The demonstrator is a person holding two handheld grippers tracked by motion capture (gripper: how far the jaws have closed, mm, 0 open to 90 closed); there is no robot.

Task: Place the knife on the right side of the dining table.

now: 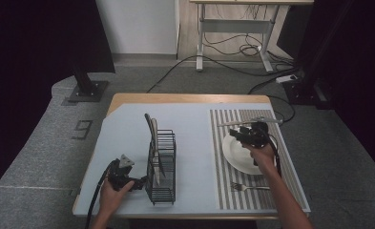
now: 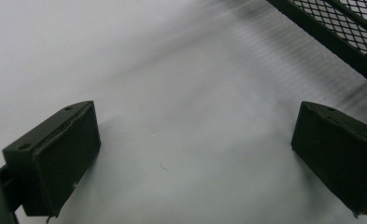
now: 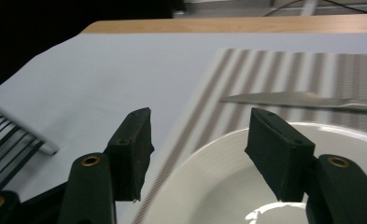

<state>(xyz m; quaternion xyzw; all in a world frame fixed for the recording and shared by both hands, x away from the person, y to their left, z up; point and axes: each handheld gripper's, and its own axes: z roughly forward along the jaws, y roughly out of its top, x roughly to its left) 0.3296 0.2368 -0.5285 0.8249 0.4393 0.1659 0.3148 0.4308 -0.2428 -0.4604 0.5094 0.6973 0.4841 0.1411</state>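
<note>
A black wire rack [image 1: 162, 164] stands mid-table with long utensils [image 1: 152, 138] leaning up out of it. On a striped placemat [image 1: 290, 181] lies a white plate [image 1: 237, 157], with a knife [image 1: 248, 122] beyond it and a fork [image 1: 248, 187] on the near side. My left gripper [image 1: 138, 182] sits low just left of the rack, open over bare mat [image 2: 195, 116], and the rack's mesh [image 2: 340, 32] is close ahead. My right gripper [image 1: 236, 134] hovers open over the plate's far-left rim [image 3: 200, 116]. The knife [image 3: 302, 100] lies just past its jaws.
The pale mat [image 1: 128, 129] covers most of the wooden table [image 1: 185, 98]. Bare mat lies left of the rack and between the rack and the placemat. Beyond the table are a desk's legs, floor cables [image 1: 233, 47] and dark stands.
</note>
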